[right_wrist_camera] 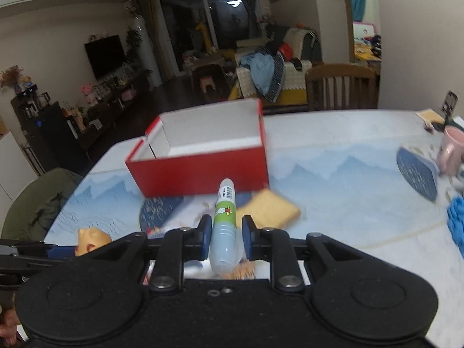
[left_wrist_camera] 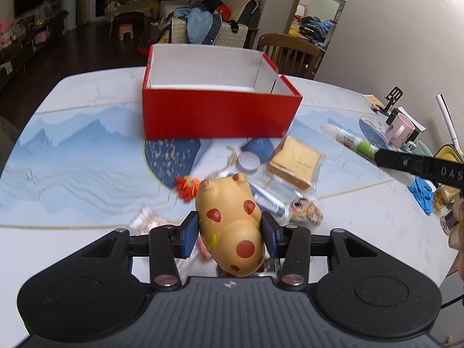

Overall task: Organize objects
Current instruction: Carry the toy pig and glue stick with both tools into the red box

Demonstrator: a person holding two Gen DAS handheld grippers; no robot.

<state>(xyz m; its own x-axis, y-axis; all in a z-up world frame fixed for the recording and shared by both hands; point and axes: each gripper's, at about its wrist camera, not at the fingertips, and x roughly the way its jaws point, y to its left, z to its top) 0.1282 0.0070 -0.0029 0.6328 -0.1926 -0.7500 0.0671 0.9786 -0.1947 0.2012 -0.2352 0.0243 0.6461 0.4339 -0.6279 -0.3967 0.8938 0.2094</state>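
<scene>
My left gripper [left_wrist_camera: 230,233] is shut on a yellow toy animal with red spots [left_wrist_camera: 229,226], held above the table in front of an open, empty red box [left_wrist_camera: 220,116]. My right gripper [right_wrist_camera: 224,236] is shut on a white tube with a green label [right_wrist_camera: 224,220], its tip toward the red box [right_wrist_camera: 200,171]. In the left wrist view the tube [left_wrist_camera: 348,142] and a right finger [left_wrist_camera: 420,168] reach in from the right. The toy's head [right_wrist_camera: 90,240] shows at the left of the right wrist view.
On the table [left_wrist_camera: 81,150] near the box lie a bagged toast slice [left_wrist_camera: 294,162], a small round tin [left_wrist_camera: 248,162], an orange trinket [left_wrist_camera: 187,188], a toothpaste tube [left_wrist_camera: 268,200] and blue placemats. A pink mug [left_wrist_camera: 398,130] and blue glove [left_wrist_camera: 422,192] sit at right. A wooden chair [right_wrist_camera: 342,90] stands behind.
</scene>
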